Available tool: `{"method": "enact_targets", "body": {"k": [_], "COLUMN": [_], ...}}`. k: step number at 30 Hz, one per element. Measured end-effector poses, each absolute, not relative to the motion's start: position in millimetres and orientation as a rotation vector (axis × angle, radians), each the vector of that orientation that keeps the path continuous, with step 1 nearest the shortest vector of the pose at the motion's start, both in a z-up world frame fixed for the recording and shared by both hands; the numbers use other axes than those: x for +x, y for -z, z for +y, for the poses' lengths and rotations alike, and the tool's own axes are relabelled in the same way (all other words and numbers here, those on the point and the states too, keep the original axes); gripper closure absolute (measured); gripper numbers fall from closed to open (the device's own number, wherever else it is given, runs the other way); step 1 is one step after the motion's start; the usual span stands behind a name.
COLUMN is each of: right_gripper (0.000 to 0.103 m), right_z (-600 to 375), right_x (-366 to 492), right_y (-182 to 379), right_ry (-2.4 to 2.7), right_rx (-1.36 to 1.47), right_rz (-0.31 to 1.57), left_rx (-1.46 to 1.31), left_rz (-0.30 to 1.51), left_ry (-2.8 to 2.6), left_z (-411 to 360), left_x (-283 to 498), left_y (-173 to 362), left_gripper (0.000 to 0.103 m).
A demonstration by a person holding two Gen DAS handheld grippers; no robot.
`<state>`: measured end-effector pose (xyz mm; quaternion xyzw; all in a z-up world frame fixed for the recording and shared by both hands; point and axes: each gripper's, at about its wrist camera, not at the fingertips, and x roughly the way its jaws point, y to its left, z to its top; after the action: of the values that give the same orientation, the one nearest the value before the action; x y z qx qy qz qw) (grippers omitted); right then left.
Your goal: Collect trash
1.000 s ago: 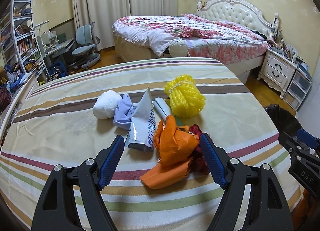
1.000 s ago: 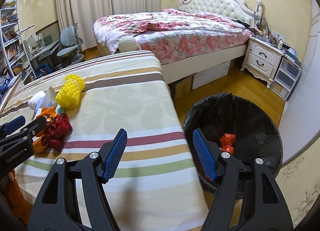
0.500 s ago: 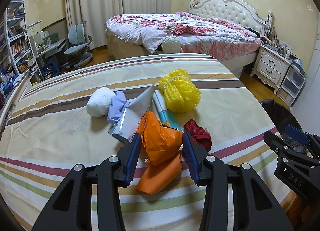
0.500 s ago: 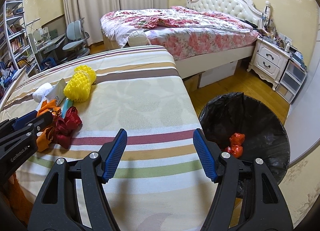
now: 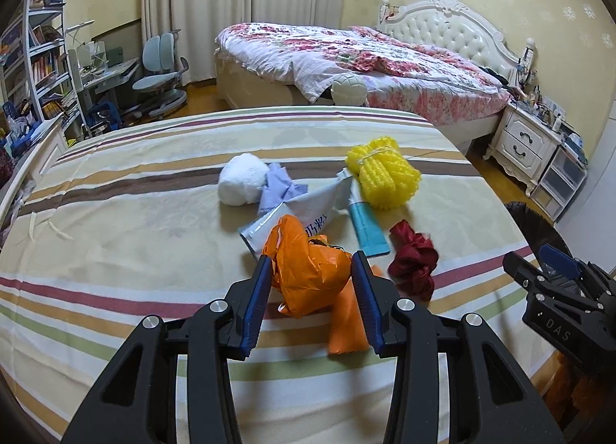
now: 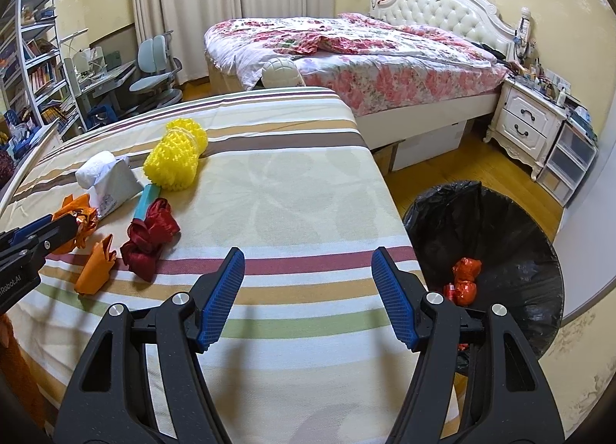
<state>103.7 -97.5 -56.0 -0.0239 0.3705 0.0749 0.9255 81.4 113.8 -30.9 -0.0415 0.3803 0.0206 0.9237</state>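
Two grippers in play. Left gripper [image 5: 312, 290] clamped on orange plastic bag [image 5: 308, 274], near edge of striped table [image 5: 134, 213], 6 o'clock of yellow foam net [image 5: 381, 174]. Bag looks light, soft, crinkly, likely slippery; best pinched at bunched middle. Right gripper [image 6: 308, 294] spread apart, holding nothing. Bin [image 6: 500, 236] at 3 o'clock.

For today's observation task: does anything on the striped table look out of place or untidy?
Yes. Litter is strewn across the striped table: an orange plastic bag gripped by the left gripper, a crumpled red wrapper, yellow foam netting and a white wad.
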Motion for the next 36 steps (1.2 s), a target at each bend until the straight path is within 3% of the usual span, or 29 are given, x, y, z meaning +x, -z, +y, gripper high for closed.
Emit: {"method": "enact_targets", "body": {"k": [5,9,18,36], "right_gripper": [0.036,0.036,0.036,0.036], "right_z": [-90.4,-86.3,-78.3,-72.0], "right_x": [102.0,100.4,97.5,93.3], "right_y": [56.6,56.6,57.8,59.9], "right_ry": [-0.163,-0.170,-0.185,-0.196], "right_rx": [-0.058,-0.068,-0.086,-0.097], "right_rz": [0.764,0.766,0.770,0.774], "left_rx": [-0.105,-0.105,-0.131,-0.175], "left_rz": [0.797,0.786,0.788,0.793], "left_ry": [-0.050,-0.071,-0.086,-0.090], "left_z": [129.4,136.2,148.0,156.6], "left_x": [76.4,72.3,61.4,63.9], "left_y": [38.7,38.6,43.3,41.8], "left_gripper": [0.059,0.046,0.036,0.033]}}
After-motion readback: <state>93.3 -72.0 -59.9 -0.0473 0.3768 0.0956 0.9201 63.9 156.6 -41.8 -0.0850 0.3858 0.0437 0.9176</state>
